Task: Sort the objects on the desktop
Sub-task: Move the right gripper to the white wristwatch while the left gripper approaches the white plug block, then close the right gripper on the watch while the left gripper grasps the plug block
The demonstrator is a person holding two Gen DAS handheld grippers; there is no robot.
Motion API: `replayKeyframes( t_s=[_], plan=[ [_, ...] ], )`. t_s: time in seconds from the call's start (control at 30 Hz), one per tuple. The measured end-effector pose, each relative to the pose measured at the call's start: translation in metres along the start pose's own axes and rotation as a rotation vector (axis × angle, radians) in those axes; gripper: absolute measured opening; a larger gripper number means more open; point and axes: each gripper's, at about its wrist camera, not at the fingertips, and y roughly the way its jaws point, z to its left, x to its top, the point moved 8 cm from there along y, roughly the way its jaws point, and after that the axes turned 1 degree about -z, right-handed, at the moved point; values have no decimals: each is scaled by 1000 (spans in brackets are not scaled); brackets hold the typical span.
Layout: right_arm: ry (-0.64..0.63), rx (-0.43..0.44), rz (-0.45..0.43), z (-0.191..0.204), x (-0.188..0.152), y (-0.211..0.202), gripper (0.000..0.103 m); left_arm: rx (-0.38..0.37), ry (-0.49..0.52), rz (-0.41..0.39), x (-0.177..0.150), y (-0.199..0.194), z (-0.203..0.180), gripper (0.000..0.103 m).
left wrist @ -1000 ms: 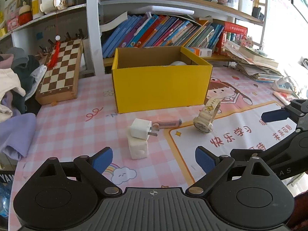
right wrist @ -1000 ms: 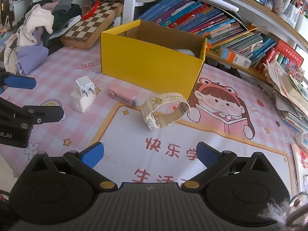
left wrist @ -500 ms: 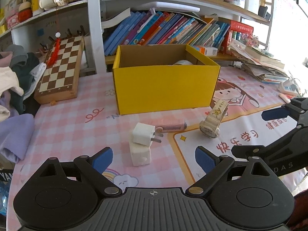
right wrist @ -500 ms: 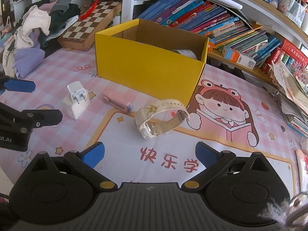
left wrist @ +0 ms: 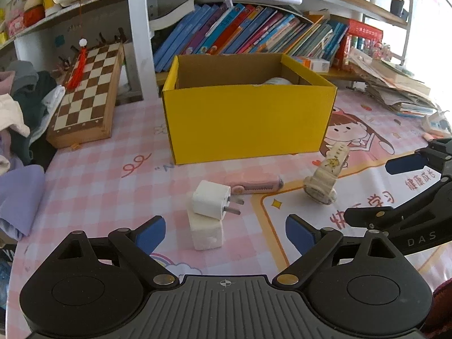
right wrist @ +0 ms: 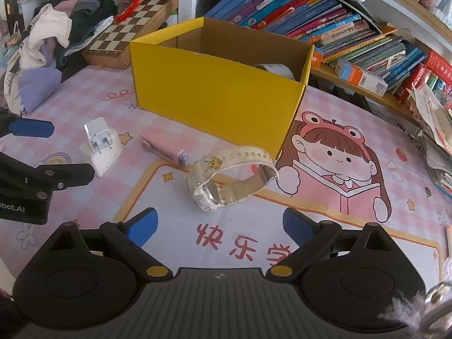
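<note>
Altogether: one box (left wrist: 248, 118), one watch (right wrist: 226, 178), one plug (left wrist: 210, 200), one knife (left wrist: 254, 183).

Daylight, bright overall. Source at about 2 o'clock in the left wrist view: the window area there is blown out to white, washing the paper stack (left wrist: 395, 90) below it. Yellow box (left wrist: 248, 118) evenly lit, interior shaded. Short soft shadows under the watch (right wrist: 228, 180) and charger plug (left wrist: 210, 203). Strong fisheye bending toward all edges; corners vignetted black. Centre sharp, shelf books (right wrist: 325, 28) slightly soft.
</note>
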Motion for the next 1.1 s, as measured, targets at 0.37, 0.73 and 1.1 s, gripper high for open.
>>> replayKeyframes(
  t_s=[0.37, 0.73, 1.1],
  plan=[
    [23, 31, 4, -13, 14, 22, 97, 42, 10, 10, 9, 18, 1, 93],
    [2, 97, 29, -10, 18, 37, 64, 70, 28, 29, 13, 36, 1, 81],
    [-52, 155, 43, 4, 19, 47, 43, 80, 49, 45, 13, 46, 0, 71]
  ],
)
